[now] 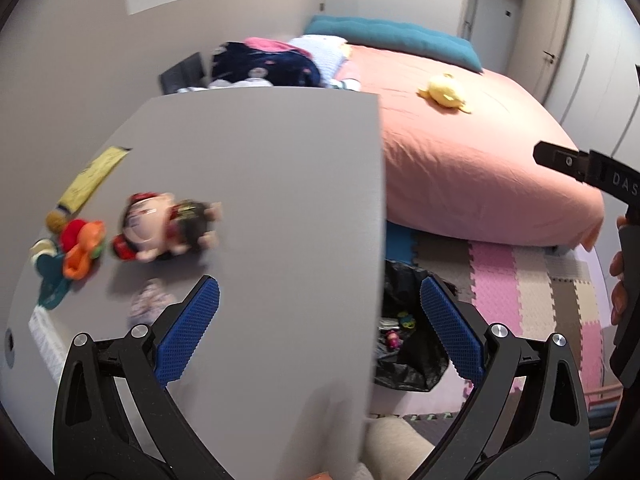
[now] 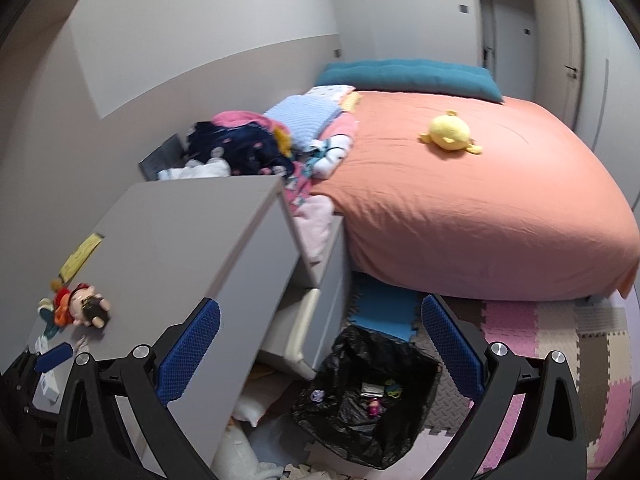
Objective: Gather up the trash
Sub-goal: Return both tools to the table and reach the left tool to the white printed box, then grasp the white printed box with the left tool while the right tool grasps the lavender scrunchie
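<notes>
A grey dresser top (image 1: 260, 184) holds a doll (image 1: 168, 228), an orange and red toy (image 1: 80, 248), a yellow wrapper (image 1: 94, 176) and a crumpled wrapper (image 1: 150, 304). My left gripper (image 1: 320, 332) is open and empty above the dresser's near right edge. A black trash bag (image 2: 368, 396) stands open on the floor with small items inside; it also shows in the left wrist view (image 1: 404, 344). My right gripper (image 2: 320, 352) is open and empty, high above the bag and dresser corner. The right gripper's body shows at the right edge of the left wrist view.
A bed with an orange sheet (image 2: 480, 208) holds a yellow plush (image 2: 450, 132) and a teal pillow (image 2: 408, 76). Clothes (image 2: 248, 144) are piled beyond the dresser. A dresser drawer (image 2: 320, 248) stands open. Foam mats (image 2: 552, 344) cover the floor.
</notes>
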Available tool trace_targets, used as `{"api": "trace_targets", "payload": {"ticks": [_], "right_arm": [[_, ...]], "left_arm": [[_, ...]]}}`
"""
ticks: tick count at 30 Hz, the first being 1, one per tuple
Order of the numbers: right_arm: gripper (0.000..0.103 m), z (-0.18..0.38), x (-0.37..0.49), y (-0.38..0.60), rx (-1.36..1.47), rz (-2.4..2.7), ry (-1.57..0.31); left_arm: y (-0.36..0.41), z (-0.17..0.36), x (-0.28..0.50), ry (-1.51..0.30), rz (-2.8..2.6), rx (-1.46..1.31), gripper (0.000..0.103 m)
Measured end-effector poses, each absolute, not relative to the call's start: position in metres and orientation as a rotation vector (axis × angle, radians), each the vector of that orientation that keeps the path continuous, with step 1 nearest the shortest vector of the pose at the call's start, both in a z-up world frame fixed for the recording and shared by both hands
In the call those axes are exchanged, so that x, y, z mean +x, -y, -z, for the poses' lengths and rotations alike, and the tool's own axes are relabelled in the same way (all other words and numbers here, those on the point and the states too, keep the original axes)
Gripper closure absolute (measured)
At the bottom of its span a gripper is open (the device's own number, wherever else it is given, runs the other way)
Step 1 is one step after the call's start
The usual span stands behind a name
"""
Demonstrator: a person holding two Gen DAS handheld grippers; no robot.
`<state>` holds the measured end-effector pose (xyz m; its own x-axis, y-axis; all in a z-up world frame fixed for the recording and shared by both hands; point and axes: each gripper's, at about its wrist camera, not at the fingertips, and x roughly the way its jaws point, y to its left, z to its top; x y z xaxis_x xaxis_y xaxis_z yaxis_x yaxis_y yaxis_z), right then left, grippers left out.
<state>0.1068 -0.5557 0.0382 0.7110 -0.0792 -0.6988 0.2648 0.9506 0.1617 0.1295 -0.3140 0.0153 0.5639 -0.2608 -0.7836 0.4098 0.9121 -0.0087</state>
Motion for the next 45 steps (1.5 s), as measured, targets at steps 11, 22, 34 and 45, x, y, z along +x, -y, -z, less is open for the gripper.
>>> {"api": "trace_targets", "payload": {"ticks": [11, 22, 34, 45], "right_arm": [[0.003, -0.036, 0.127, 0.478, 0.187, 0.068, -0.785], [0.003, -0.029, 0.138, 0.407, 0.138, -0.059, -0.809], [0.003, -0.015, 0.143, 0.337, 0.098, -0.212, -0.846], [0.003, 0.001, 0.147, 0.288, 0.051, -0.293, -0.869]], "left_arm": [[0.226, -0.015, 0.133, -0.898, 0.248, 0.071, 0.006], [0.141, -0.011, 0.132, -0.881, 0.075, 0.003, 0.006], [0.079, 0.024, 0.145, -0.946, -0.064, -0.103, 0.025], [0.054, 0.038, 0.145, -0.955, -0.107, -0.095, 0.055]]}}
